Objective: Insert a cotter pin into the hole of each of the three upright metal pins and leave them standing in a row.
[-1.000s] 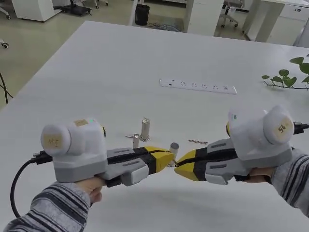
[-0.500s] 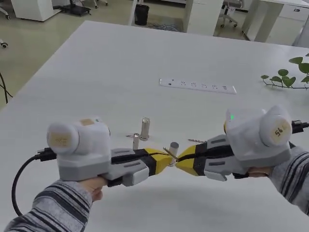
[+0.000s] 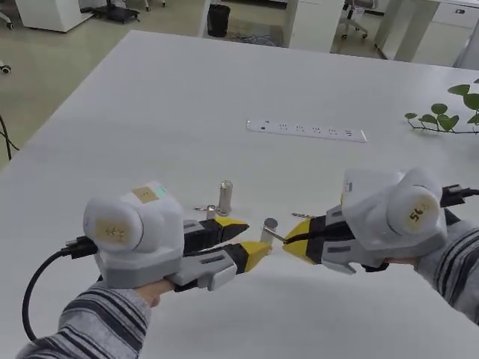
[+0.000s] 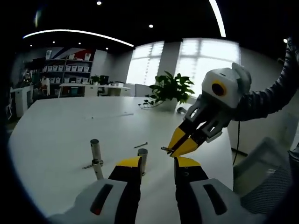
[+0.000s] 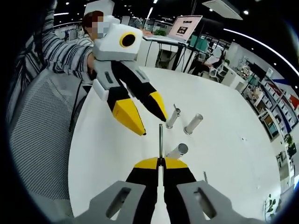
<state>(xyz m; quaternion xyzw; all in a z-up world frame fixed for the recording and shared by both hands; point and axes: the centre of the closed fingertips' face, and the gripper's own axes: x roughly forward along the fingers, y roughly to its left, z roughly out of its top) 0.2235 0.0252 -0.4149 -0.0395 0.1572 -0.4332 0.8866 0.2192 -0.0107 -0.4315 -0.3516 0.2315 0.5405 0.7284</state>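
**Approach to the nearest metal pin (image 3: 268,227).** The right gripper (image 3: 287,241) is clamped on one end of a cotter pin (image 5: 160,137). The pin's free end points toward that metal pin, which stands upright on the table (image 3: 187,97) between the two grippers. The left gripper (image 3: 251,237) is shown with its jaws apart and nothing held in them. In the left gripper view the metal pin appears just beyond the jaw tips, untouched as far as can be told. Behind it, a second metal pin (image 3: 211,217) appears already crossed by a cotter pin, a third metal pin (image 3: 225,196) stands bare, and a spare cotter pin (image 3: 304,218) lies on the table. The chief risk is judged to be toppling: the nearest metal pin is unsupported, so a sideways push from a misaligned tip could knock it over, possibly into its neighbours. The hole cannot be made out, so alignment cannot be confirmed. Because the cotter pin is held by one end only, it could swivel or slip in the jaws if pressed against solid metal.
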